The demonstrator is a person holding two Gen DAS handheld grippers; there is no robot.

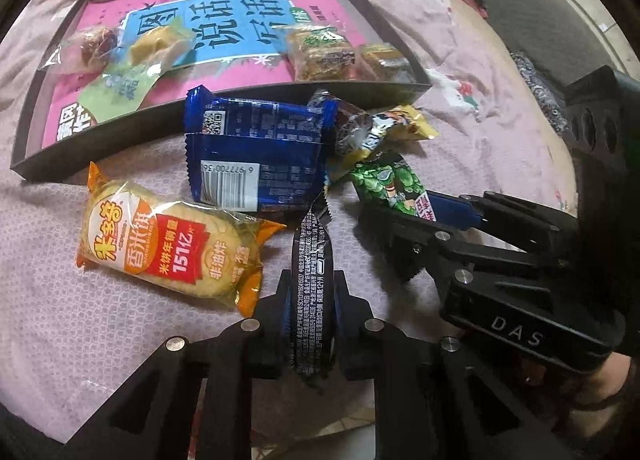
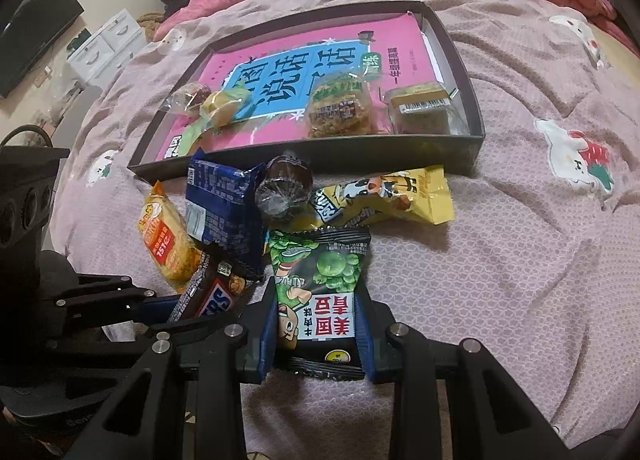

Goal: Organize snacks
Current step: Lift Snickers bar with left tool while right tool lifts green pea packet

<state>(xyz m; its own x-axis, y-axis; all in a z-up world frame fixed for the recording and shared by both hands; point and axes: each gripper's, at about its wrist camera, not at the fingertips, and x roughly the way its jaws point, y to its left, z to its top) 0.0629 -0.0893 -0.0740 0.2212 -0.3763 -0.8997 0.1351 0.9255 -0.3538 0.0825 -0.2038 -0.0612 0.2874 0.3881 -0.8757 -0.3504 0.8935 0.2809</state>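
L to R on the bedspread [image 2: 520, 260]: orange rice-cracker pack [image 1: 168, 236], blue pack [image 1: 256, 152] and yellow pack [image 2: 384, 196] lie loose just in front of the dark tray [image 2: 474, 108], which holds a pink bag [image 1: 224, 32] w/ small wrapped snacks on top. Left gripper [image 1: 312, 300] is clamped on the black choc bar [image 1: 312, 288], held edge-up. Right gripper [image 2: 318, 324] grips the green pea packet [image 2: 320, 280], just beside the left gripper, nr the pile.
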